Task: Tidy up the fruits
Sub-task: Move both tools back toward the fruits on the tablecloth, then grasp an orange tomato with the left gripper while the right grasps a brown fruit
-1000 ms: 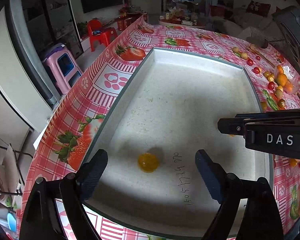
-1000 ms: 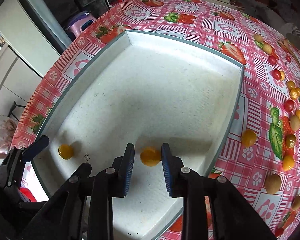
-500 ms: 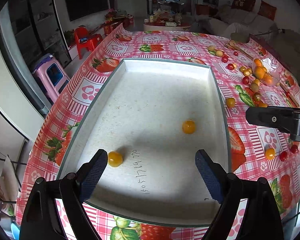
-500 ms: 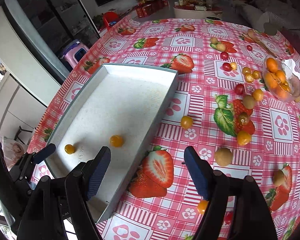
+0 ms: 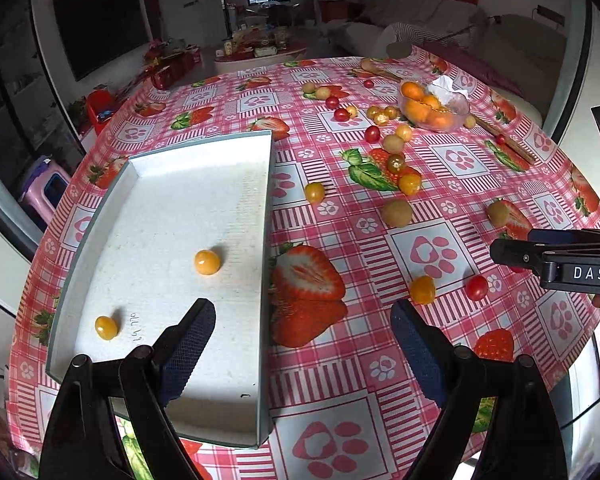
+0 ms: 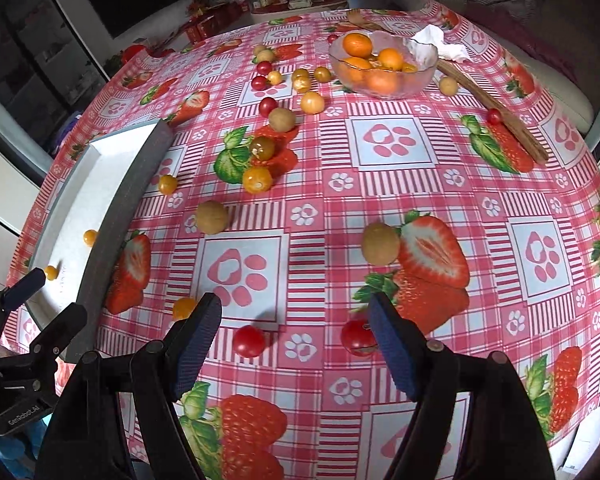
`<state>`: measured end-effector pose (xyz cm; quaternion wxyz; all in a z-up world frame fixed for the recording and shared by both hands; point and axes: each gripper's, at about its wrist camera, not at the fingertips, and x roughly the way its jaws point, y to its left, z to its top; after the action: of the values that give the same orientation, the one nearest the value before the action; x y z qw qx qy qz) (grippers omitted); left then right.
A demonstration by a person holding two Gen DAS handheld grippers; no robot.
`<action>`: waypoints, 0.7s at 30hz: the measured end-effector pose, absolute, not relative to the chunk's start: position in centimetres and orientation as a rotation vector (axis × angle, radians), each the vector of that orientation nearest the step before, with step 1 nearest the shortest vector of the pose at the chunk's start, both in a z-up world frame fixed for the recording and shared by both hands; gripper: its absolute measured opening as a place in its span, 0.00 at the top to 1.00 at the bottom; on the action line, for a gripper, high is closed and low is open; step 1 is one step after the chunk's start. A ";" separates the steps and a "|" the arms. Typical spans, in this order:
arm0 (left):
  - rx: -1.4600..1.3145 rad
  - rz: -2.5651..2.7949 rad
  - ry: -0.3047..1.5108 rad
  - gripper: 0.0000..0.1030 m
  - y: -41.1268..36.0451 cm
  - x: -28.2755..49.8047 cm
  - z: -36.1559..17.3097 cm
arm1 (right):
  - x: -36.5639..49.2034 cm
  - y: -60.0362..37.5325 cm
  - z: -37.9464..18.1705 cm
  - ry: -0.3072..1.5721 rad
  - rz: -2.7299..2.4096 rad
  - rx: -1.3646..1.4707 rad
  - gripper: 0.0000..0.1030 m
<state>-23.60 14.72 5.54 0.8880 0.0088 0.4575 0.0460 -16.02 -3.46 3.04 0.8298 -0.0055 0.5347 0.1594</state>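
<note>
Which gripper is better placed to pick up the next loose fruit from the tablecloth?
Right. The open right gripper points at a red tomato lying just ahead of its fingertips. The open left gripper straddles the tray wall.

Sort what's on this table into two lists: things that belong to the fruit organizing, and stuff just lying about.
Belongs to the job:
white tray
two yellow fruits in the tray
loose fruits on the cloth
red tomatoes
left gripper, right gripper

Just lying about, as far as I can tell:
glass bowl of oranges
tissue
wooden stick
</note>
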 end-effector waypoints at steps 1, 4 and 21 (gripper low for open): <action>0.024 0.087 0.959 0.13 14.1 -23.4 5.2 | -16.0 -4.2 2.9 1.136 0.326 -0.009 0.23; 0.041 0.072 0.984 0.13 12.5 -22.7 4.0 | -15.9 -6.0 2.4 1.144 0.301 0.015 0.23; 0.098 0.039 1.028 0.13 8.9 -19.4 1.0 | -13.1 -6.3 0.8 1.106 0.273 -0.050 0.23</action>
<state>-19.37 8.85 1.02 0.8695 0.0468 0.4913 0.0185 -13.12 -6.30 0.79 0.8418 -0.0235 0.5235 0.1294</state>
